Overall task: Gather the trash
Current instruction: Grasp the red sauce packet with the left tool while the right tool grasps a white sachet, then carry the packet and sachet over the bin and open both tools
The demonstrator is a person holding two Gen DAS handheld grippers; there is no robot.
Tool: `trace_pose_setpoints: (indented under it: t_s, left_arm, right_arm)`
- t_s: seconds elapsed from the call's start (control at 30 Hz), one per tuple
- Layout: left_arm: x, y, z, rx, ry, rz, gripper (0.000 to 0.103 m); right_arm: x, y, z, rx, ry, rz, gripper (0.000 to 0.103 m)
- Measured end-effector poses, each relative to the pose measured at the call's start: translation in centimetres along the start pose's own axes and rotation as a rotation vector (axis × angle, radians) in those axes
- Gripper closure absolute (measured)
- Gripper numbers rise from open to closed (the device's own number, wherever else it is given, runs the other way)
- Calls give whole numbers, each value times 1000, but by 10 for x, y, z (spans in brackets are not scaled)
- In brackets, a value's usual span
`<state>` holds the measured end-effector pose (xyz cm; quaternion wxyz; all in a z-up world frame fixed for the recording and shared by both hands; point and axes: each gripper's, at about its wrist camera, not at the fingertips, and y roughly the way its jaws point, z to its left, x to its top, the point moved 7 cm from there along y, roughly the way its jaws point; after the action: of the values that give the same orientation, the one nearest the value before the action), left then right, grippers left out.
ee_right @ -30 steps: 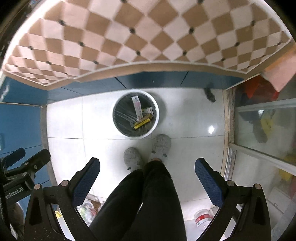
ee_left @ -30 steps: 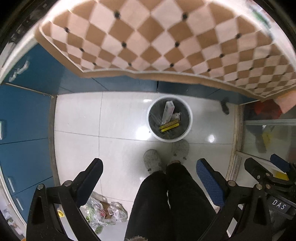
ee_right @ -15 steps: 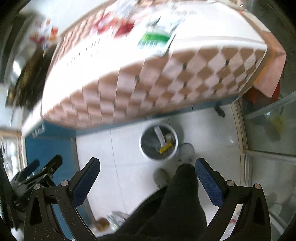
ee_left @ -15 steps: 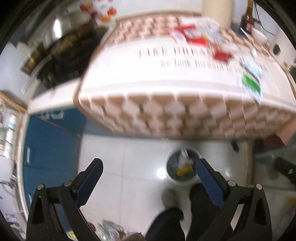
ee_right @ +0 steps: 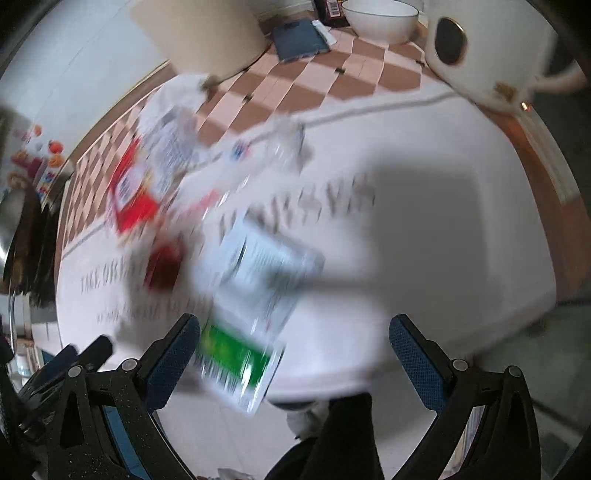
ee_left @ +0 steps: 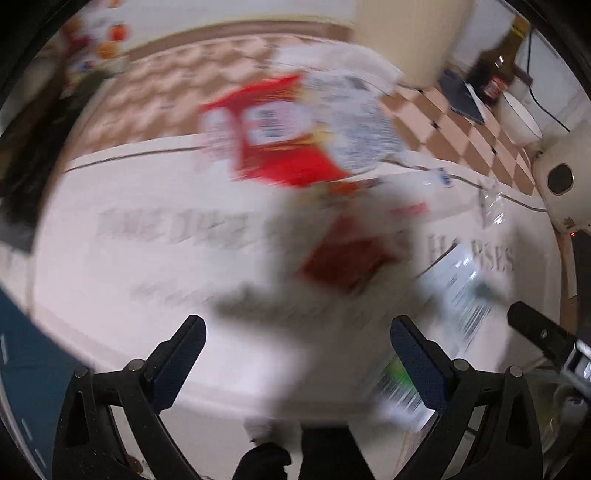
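Hovering above the white tablecloth (ee_left: 147, 280), the left gripper (ee_left: 297, 347) and right gripper (ee_right: 293, 345) both stand wide apart with nothing between their blue pads. Blurred trash lies scattered on the cloth: a large red wrapper (ee_left: 277, 136), a small dark-red packet (ee_left: 347, 258), and a white-and-green printed wrapper (ee_right: 255, 295) at the near table edge. A white bowl (ee_right: 380, 14) sits at the far side.

Wrappers lie scattered on the tabletop (ee_right: 424, 258). A large packet (ee_right: 255, 273) lies nearest its front edge. A bowl (ee_right: 380, 16) stands at the back, a small sachet (ee_right: 166, 266) left of the packet.
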<state>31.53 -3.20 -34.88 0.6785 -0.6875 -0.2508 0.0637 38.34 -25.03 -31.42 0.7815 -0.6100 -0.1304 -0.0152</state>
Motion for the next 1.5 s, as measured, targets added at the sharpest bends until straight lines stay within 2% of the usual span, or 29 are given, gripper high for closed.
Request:
trace_pose_setpoints:
  t_s: [0.07,0.1,0.13,0.17,0.2,0.23,0.27,0.33,0.43,0.5,0.6,0.67,0.7,0.73,0.8,0.93,1.03,1.13,1.23,1.3,1.4,1.5]
  left_arm:
    - [14,23,-19,-20,34,31,27]
    - [16,27,-25,-24,42,43,31]
    - [19,35,-29,-27,53,59,43]
    - [21,41,-32,-18,67,70,50]
    - [23,40,-34,7,93,42,55]
    - [24,40,-34,28,111,35,67]
    - [24,38,-32,14,122,23,77]
    - [22,34,-27,4,111,17,89]
    - [12,25,5,70,77,5,91]
    - [1,19,32,115,39,2,92]
    - [-12,15,57,159,-5,6,92]
    - [-20,13,71,170,-40,5,92]
    - [-23,11,76,174,-48,5,92]
    - [-25,8,81,174,-58,1,92]
    - [-29,-1,83,161,-64,-22,93]
    - [-40,-27,82,124,-52,-80,93]
    - [-51,-58,78,61,-27,-137,93]
    - [-62,-83,77,14,7,-178,93]
    - [-87,-100,79,-33,44,-193,93]
    - [-117,-105,80,-58,71,-187,93]
    - [-156,-97,83,-74,98,-151,93]
    - [-196,-69,84,-87,109,-67,93]
  right_arm:
    - [19,10,-8,-11,0,9,0]
    - [26,14,-12,-11,3,19,0]
    - [28,18,-15,-10,3,26,0]
    - [31,24,-19,-7,0,40,0]
    - [33,31,-21,-1,-6,55,0]
    - [32,34,-21,5,-11,63,0]
    - [32,39,-19,21,-24,75,0]
    - [31,46,-12,49,-54,89,0]
    - [26,56,19,79,-161,86,0]
    - [19,58,36,62,-242,74,5]
    - [10,67,61,-78,-410,18,14]
    - [8,65,68,-159,-468,-37,52]
    - [7,63,70,-150,-472,-48,66]
    - [8,61,69,-138,-450,-50,103]
    - [8,58,67,-94,-406,-39,102]
    - [9,35,61,-51,-317,-87,102]
    - [7,3,58,-23,-247,-139,102]
    - [-11,-38,59,13,-189,-192,102]
    - [-49,-72,62,44,-140,-224,102]
    - [-91,-87,64,62,-114,-229,102]
    - [-145,-87,63,68,-82,-215,102]
    - [-205,-65,54,66,-35,-157,102]
